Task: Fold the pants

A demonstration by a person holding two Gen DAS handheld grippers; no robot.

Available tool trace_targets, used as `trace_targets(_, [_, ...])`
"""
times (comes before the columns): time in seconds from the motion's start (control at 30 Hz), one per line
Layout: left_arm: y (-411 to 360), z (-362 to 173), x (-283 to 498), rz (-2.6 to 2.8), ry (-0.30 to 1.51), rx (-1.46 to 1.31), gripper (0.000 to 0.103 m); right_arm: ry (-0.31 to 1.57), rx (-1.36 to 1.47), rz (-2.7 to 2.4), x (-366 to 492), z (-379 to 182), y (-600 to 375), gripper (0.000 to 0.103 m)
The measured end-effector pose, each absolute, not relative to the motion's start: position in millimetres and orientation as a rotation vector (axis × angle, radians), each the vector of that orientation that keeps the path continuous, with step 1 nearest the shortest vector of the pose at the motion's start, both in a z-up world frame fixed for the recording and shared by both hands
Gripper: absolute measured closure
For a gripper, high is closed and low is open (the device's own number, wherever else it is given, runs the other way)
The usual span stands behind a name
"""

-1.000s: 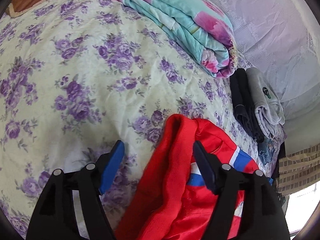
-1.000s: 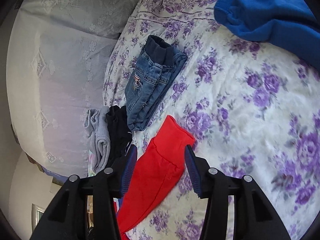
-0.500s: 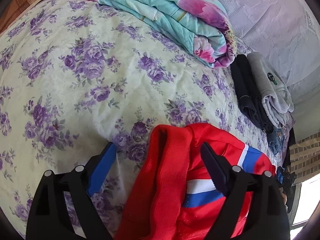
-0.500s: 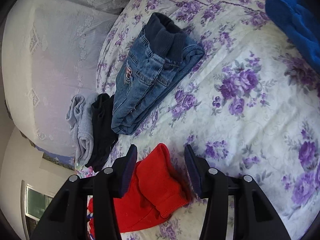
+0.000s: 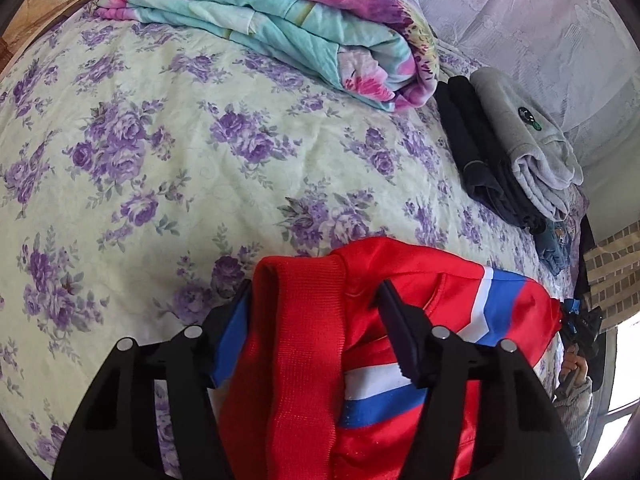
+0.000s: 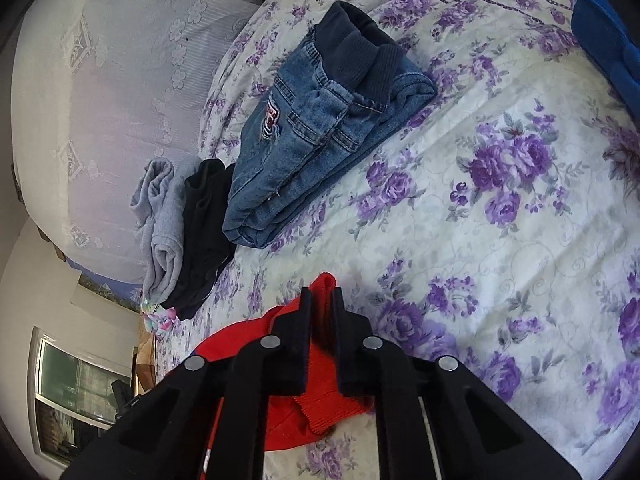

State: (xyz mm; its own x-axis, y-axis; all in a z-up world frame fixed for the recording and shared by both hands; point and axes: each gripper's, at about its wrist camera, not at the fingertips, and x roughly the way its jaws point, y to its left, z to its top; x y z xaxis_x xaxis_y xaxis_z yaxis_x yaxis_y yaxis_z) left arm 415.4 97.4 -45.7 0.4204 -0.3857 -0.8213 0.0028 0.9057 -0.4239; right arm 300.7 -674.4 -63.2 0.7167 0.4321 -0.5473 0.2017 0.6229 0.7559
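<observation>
Bed, left view: flowery purple sheet (image 5: pixel 168 168) all across, folded quilt (image 5: pixel 280 20) at the far end, gray and black folded clothes (image 5: pixel 508 152) off to the right.
Pants, left view: red pants (image 5: pixel 400 320) with white and blue stripes, lying right under the camera, waistband end here.
Waistband: thick red ribbed band (image 5: pixel 300 340), running up between the two fingers toward the far end of the bed.
Left gripper (image 5: pixel 316 316): about half open, just been closing in, one finger (image 5: pixel 236 324) on each side of the band, not yet squeezing it as far as can be seen.
Long way of the pants: stretching off to the right, toward the other gripper, seen small at the far right edge.

Bed, right view: same flowery sheet (image 6: pixel 500 220), folded jeans (image 6: pixel 320 128) in the middle, gray and black clothes (image 6: pixel 180 232) left of the jeans, blue cloth (image 6: pixel 608 40) in the top right corner.
Pants, right view: red leg end (image 6: pixel 320 404) right below the camera, bunched on the sheet.
Right gripper (image 6: pixel 320 300): just been closing, now pinched nearly tight on the red cuff.
Which hand for which end: left hand nearest the waist, right hand nearest the leg end.
Next move, a guess: leg end to be carried over toward the waist, along the long way of the pants.
</observation>
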Motion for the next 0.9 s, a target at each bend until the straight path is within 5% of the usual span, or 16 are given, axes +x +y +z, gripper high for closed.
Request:
trace_targets(0.13, [106,-45,414,-0.253,1.115,-0.412,0.066,0.78,0.903,0.13,296,-56,-669,0.096])
trace_targets(0.43, [127,-38,407,-0.298,1.068,-0.517,0.089,0.745,0.933,0.095,281,-45,-665,0.097])
trace_targets(0.9, [151,20,324,-0.439,0.877,-0.559,0.093,0.567,0.885,0.136,160,9,-642,0.097])
